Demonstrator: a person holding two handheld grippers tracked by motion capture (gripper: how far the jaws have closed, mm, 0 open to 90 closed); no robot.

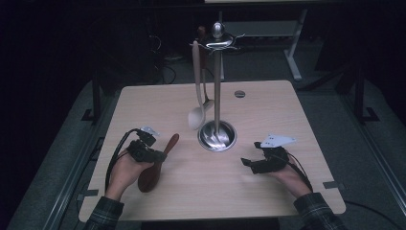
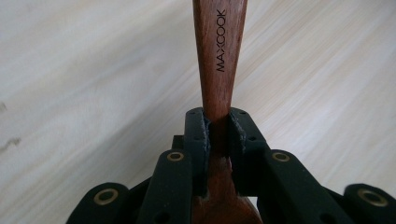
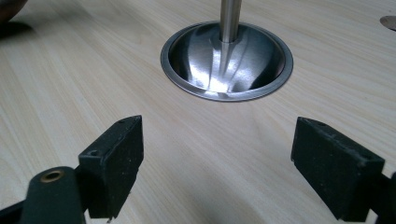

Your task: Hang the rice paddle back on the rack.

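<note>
In the high view, the left claw (image 1: 154,154) sits at the lower left of the frame, clamped on a dark wooden spoon (image 1: 155,167) whose bowl lies toward the bottom and whose handle points up and right, toward the centre. The pale tabletop (image 1: 268,191) carries a steel utensil stand (image 1: 217,86) at mid-frame, with a round dished base and a tall post; a pale spoon (image 1: 197,96) and a second utensil hang from its top hooks. The right claw (image 1: 250,163) rests at the lower right, on the tabletop, near the base of the stand. In the left gripper view, the claw (image 2: 218,133) has its jaws pressed on either side of the narrow neck of the wooden spoon (image 2: 219,51), the handle running straight up the middle of the frame and bearing the printed word MAXCOOK; light wood grain of the tabletop (image 2: 93,93) lies behind. In the right gripper view, the claw (image 3: 217,161) stands wide apart with nothing between its jaws, and the stand's shiny base (image 3: 227,63) lies ahead in the upper centre.
</note>
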